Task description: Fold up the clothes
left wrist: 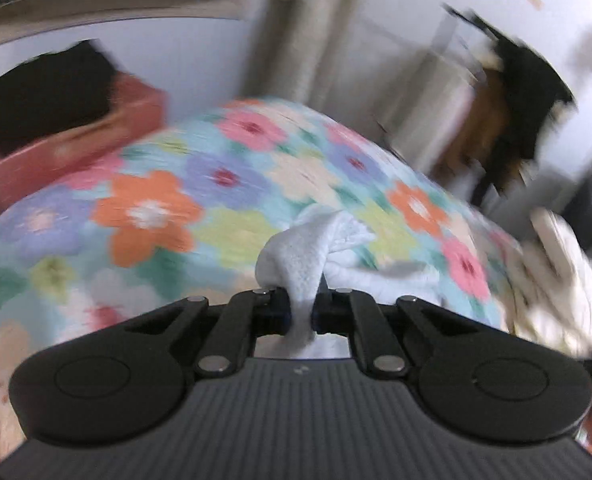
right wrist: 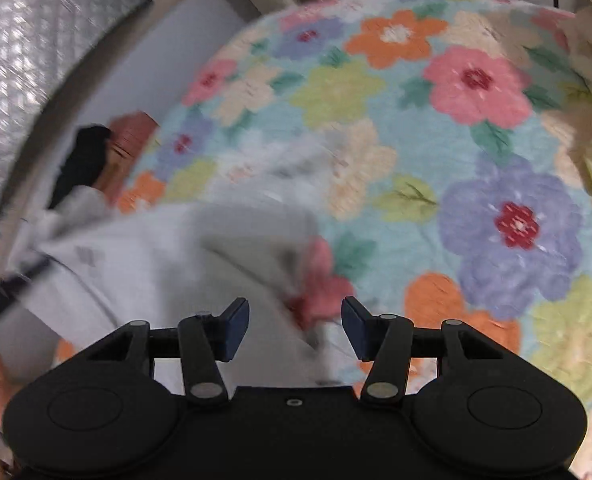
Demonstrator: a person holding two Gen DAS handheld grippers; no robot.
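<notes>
White textured cloth (left wrist: 296, 256) is pinched between the clamped jaws of the left gripper (left wrist: 299, 308), bunched just above the flowered bedspread (left wrist: 156, 216). The right gripper (right wrist: 296, 330) stands released (nothing between its pads), over a blurred pale garment (right wrist: 168, 264) lying on that bedspread.

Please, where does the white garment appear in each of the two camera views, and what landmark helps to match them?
Left wrist view: the white garment is low in the centre, pinched in the left tongs.
Right wrist view: it lies blurred at lower left, ahead of the open right tongs.
Shared landmark: the flowered bedcover.
</notes>
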